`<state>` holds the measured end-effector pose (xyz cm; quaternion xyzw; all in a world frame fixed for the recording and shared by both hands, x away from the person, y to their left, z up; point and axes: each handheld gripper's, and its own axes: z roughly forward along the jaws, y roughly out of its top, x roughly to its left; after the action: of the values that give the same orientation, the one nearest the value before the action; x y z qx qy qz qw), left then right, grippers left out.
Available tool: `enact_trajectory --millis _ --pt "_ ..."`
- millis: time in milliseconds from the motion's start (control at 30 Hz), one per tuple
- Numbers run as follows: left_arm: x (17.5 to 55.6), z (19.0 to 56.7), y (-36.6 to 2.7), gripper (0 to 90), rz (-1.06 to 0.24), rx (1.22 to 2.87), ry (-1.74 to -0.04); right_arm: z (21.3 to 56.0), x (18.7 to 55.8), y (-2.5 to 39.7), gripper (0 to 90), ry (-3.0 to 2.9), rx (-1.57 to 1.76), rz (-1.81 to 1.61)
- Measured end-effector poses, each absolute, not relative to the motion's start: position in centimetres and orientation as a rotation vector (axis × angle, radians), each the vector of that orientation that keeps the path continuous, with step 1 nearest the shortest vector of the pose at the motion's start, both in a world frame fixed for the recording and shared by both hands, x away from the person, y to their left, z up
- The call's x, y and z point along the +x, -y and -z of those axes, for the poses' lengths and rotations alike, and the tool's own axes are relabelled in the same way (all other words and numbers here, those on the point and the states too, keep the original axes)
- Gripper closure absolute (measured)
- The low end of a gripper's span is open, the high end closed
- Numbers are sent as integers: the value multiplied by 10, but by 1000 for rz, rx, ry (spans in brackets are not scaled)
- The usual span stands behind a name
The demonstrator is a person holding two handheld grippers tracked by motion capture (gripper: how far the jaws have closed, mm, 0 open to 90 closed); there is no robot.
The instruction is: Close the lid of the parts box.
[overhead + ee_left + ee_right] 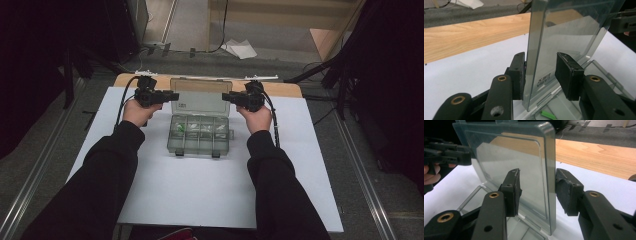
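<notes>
A clear plastic compartment box [200, 142] sits on the white board, its lid [201, 97] standing upright. Small parts, some green [183, 129], lie in its compartments. My left gripper [174, 96] straddles the lid's left edge. In the left gripper view the lid [569, 30] stands between the jaws of that gripper [541, 72]; one pad touches it and the other stands off with a gap. My right gripper [226, 96] straddles the right edge. In the right gripper view the lid [506, 152] passes between the spread jaws of that gripper [537, 187].
The white board [200, 190] covers a wooden table [287, 90], with bare board in front of and beside the box. Black curtains and stands flank the table. Cables and paper lie on the floor behind.
</notes>
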<state>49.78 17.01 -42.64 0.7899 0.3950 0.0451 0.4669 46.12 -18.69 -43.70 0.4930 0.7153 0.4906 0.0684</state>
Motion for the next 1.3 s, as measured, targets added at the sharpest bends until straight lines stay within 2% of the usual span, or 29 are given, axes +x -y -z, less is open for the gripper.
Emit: enact_trajectory --millis 267,400,533,667,767,1000,1033,1067,1167,1233,1300 --pt "492 422 -173 590 -96 1970 -923 429 455 186 580 -2194 1436 -1464" --pt "488 423 -175 590 -79 1968 -901 429 450 188 642 -2213 1420 -1468" --pt "486 424 -176 592 -66 1973 -897 429 447 190 650 -2224 1402 -1474" --pt "484 426 -178 593 -49 1985 -896 429 443 190 629 -2229 1382 -1480" --pt "482 426 -178 591 -44 1978 -893 429 440 189 569 -2231 1376 -1510" --pt "477 422 -179 587 -65 1981 -858 428 435 188 576 -2248 1333 -1498" --pt "476 422 -178 570 -64 1979 -852 428 434 188 576 -2249 1336 -1501" --pt "475 422 -178 512 -56 1980 -850 428 433 188 574 -2253 1331 -1501" --pt "472 420 -179 507 -54 2015 -837 428 430 188 572 -2260 1324 -1502" --pt "469 418 -180 450 -45 2027 -826 428 428 188 570 -2272 1312 -1492" --pt "467 416 -182 447 -43 2034 -831 427 427 188 564 -2277 1302 -1488"
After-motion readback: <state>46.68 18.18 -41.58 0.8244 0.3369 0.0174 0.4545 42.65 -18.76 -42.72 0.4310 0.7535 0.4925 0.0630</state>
